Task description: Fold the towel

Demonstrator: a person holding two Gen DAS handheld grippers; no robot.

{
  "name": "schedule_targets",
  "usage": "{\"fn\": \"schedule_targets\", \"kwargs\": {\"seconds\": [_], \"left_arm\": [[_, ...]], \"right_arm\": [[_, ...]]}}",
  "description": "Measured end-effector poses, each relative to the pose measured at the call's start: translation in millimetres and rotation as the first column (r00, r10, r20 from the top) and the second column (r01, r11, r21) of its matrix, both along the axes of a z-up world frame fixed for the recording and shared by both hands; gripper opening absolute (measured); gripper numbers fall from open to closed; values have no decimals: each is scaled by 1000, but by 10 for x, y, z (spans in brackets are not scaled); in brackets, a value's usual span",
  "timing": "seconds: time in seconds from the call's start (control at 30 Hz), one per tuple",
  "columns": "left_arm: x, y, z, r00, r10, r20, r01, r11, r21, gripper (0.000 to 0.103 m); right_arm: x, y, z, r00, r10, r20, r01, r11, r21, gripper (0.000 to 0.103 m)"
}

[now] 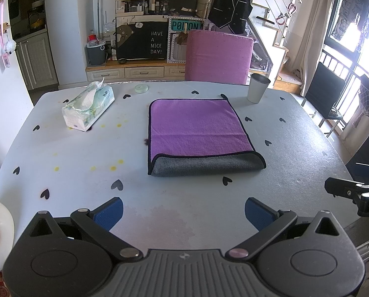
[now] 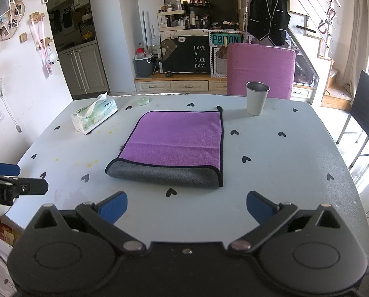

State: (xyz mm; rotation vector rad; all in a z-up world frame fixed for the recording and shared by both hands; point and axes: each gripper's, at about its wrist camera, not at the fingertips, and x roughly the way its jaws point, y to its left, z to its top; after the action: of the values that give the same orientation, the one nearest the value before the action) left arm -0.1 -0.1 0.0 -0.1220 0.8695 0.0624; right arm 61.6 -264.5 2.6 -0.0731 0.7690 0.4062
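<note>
A purple towel (image 1: 196,128) with a grey underside and black trim lies folded flat in the middle of the table; its grey fold faces me. It also shows in the right wrist view (image 2: 177,141). My left gripper (image 1: 184,212) is open and empty, above the table's near edge, short of the towel. My right gripper (image 2: 187,206) is open and empty, also near the front edge, short of the towel. The right gripper shows at the right edge of the left view (image 1: 352,193). The left gripper shows at the left edge of the right view (image 2: 13,185).
The pale table (image 1: 295,148) has black heart prints. A tissue pack (image 1: 88,109) lies at the back left, a small round green lid (image 1: 141,88) at the back, a metal cup (image 1: 257,87) at the back right. A purple chair (image 1: 218,57) stands behind.
</note>
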Motion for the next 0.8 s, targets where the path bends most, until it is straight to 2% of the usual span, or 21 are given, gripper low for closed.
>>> {"fn": "schedule_targets", "kwargs": {"seconds": [0.8], "left_arm": [[0, 3, 8, 1000, 8, 10, -8, 1000, 18, 103]], "right_arm": [[3, -8, 7, 1000, -2, -1, 2, 1000, 3, 103]]}}
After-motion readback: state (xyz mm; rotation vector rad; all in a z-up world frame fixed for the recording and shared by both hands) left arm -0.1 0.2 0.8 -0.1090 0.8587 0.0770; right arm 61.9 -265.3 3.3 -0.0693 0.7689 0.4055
